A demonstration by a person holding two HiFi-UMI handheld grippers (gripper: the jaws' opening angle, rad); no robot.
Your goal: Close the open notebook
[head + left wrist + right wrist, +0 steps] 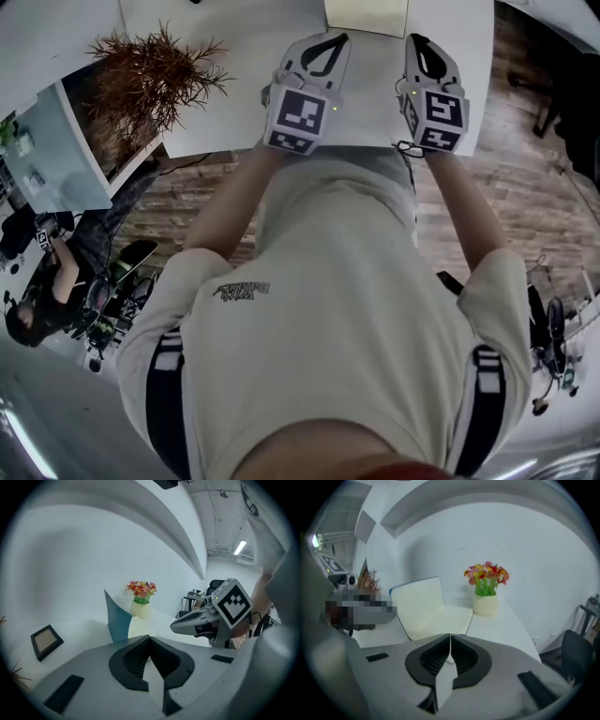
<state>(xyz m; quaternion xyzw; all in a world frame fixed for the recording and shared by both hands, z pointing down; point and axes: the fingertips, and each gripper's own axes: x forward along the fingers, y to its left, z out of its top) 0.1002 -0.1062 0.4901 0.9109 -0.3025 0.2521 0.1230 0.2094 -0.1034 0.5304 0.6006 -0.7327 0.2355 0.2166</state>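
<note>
The open notebook (366,17) lies on the white table (220,103) just beyond both grippers. In the right gripper view the notebook (433,611) shows cream pages, the left half tilted up and the right half lying flat. In the left gripper view its blue cover (117,620) stands raised, seen from behind. My left gripper (328,45) (149,639) is shut with nothing between its jaws and sits just short of the notebook's near left. My right gripper (422,47) (450,635) is shut and empty, just short of the near right.
A pale vase of red and yellow flowers (486,597) (140,604) stands behind the notebook. A small dark picture frame (46,641) lies on the table to the left. A dried brown plant (155,70) stands at the table's left end. The table's near edge is against the person's body.
</note>
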